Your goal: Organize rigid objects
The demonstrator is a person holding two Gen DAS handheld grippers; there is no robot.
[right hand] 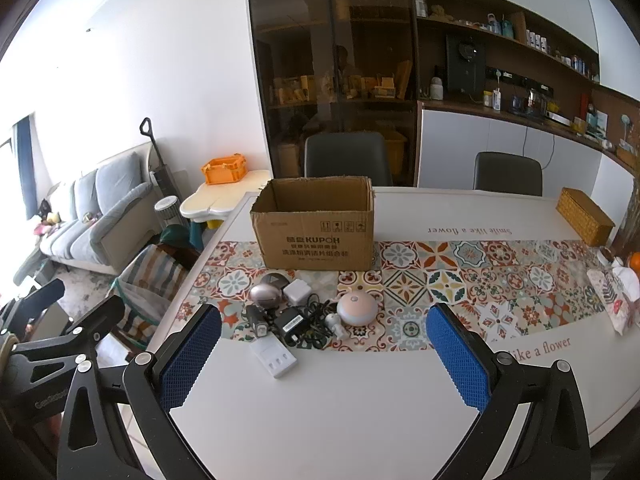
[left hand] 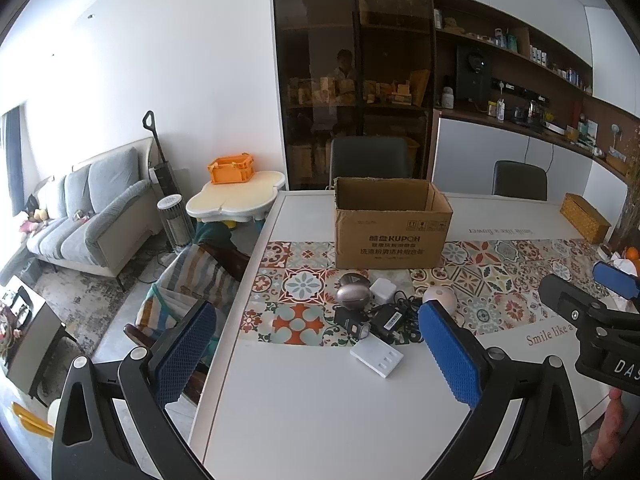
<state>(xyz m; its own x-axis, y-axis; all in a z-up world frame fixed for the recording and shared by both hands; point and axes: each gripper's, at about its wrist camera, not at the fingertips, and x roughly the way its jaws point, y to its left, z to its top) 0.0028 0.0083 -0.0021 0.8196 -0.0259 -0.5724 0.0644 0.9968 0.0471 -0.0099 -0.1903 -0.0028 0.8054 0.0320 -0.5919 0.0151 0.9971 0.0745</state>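
Observation:
An open cardboard box point(left hand: 393, 224) point(right hand: 316, 226) stands on the white table point(left hand: 320, 408) point(right hand: 340, 400). In front of it lies a cluster: a metallic oval device point(left hand: 352, 297) point(right hand: 265, 295), a white plug cube point(left hand: 383, 290) point(right hand: 297, 291), a black adapter with tangled cable point(left hand: 387, 320) point(right hand: 294, 322), a pink dome point(left hand: 440, 298) point(right hand: 356, 307), a white flat charger point(left hand: 377, 357) point(right hand: 274, 357) and a small white figurine point(right hand: 336, 325). My left gripper point(left hand: 316, 364) and right gripper point(right hand: 324, 360) hover open above the near table, nothing between their fingers.
A wicker box point(left hand: 585, 217) point(right hand: 585, 215) sits at the table's right, with a patterned bag point(right hand: 616, 300) and an orange point(right hand: 635, 261) near it. Dark chairs point(right hand: 347, 156) stand behind the table. A striped chair point(left hand: 192, 284), sofa point(left hand: 92, 216) and kids' table with orange crate point(left hand: 231, 169) are left.

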